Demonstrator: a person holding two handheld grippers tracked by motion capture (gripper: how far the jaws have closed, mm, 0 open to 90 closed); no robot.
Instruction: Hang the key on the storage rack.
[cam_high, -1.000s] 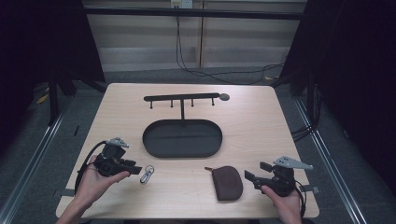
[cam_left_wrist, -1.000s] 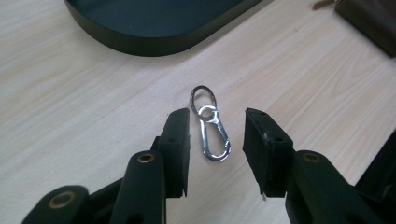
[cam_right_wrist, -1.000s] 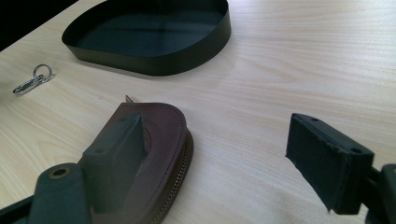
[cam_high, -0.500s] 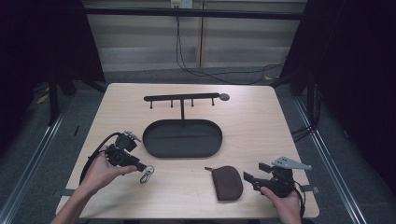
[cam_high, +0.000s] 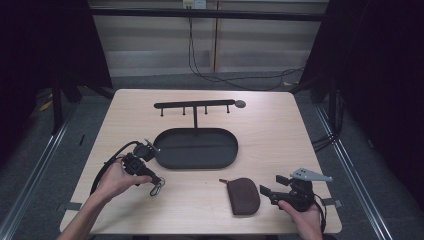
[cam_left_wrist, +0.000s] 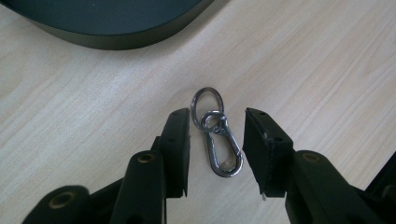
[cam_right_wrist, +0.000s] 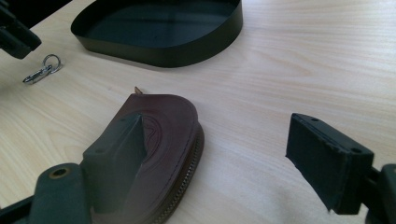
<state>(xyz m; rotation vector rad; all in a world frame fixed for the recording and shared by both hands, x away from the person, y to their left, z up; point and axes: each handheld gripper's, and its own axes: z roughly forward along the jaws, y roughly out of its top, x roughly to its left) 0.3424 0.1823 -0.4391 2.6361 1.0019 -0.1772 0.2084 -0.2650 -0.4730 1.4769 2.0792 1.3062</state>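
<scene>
Carabiner clip (cam_left_wrist: 217, 135) between left claw (cam_left_wrist: 216, 149) tips.

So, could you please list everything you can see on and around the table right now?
table: one, light wood, centre of the high view
tray: one, black oval, mid-table
hook rack: one, black bar with pegs, behind the tray
carabiner clip with rings: one, silver, flat on the table between the left jaws, untouched
zip pouch: one, dark brown, near the front edge
cables: black, on the floor behind the table
left hand-held gripper: one, black, jaws apart around the clip
right hand-held gripper: one, black, open beside the pouch
</scene>
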